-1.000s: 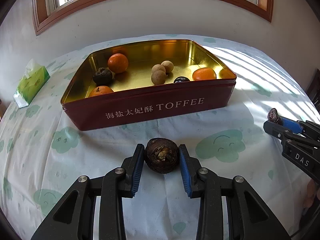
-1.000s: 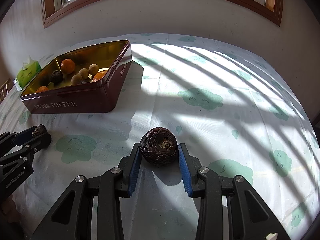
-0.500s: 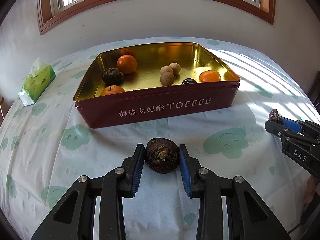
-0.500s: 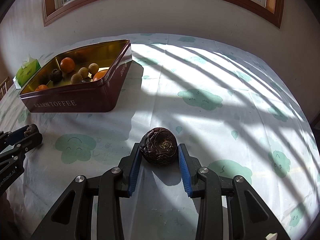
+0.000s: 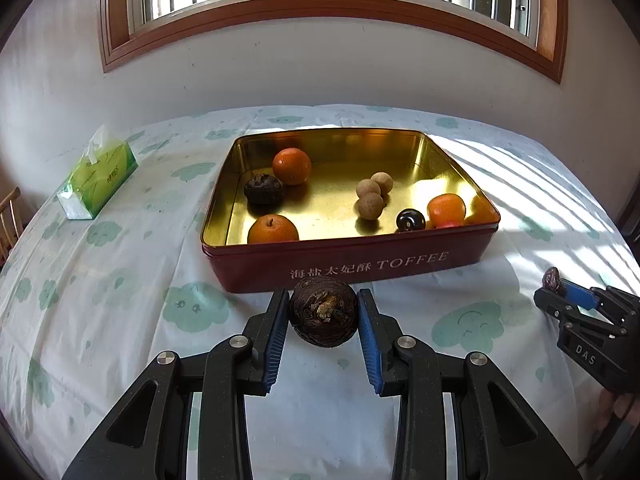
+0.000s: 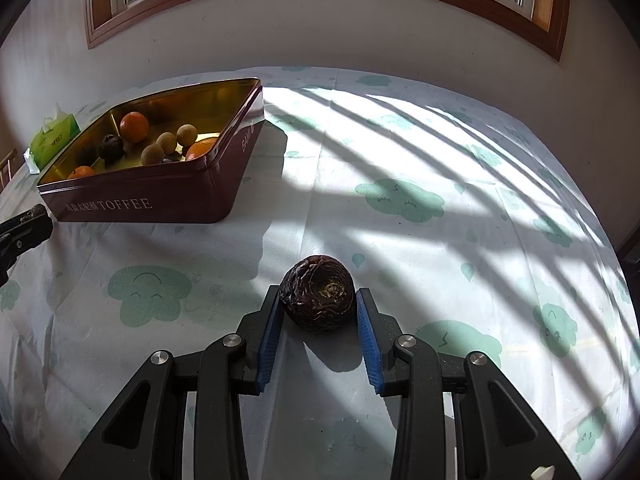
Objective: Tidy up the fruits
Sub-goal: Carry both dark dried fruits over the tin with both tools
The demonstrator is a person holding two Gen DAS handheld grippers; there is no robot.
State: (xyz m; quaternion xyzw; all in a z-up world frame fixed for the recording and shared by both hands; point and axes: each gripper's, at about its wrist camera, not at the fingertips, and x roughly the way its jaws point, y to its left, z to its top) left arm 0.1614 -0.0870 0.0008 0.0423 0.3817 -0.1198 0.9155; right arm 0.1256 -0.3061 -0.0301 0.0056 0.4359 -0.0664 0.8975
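My left gripper [image 5: 323, 299] is shut on a dark wrinkled fruit [image 5: 323, 316], held above the cloth just before the front wall of the red toffee tin [image 5: 400, 268]. Inside the tin lie three oranges [image 5: 292, 166], a dark wrinkled fruit [image 5: 263, 189], three tan longans [image 5: 370, 196] and a glossy dark fruit [image 5: 411, 220]. My right gripper [image 6: 318, 295] is shut on another dark wrinkled fruit [image 6: 318, 292], low over the cloth and well to the right of the tin [image 6: 160, 200]. The left gripper's tip [image 6: 28, 220] shows at the far left edge of the right wrist view.
A green tissue pack [image 5: 98, 172] lies left of the tin. A white wall with a wood-framed window stands behind the table. A wooden chair [image 5: 10, 216] shows at the left edge. The cloud-print tablecloth [image 6: 400, 200] stretches sunlit to the right.
My left gripper rose with its fruit and swung left, so the tin sits further right in its view. In the right wrist view it slid to the left edge. The right gripper stayed still.
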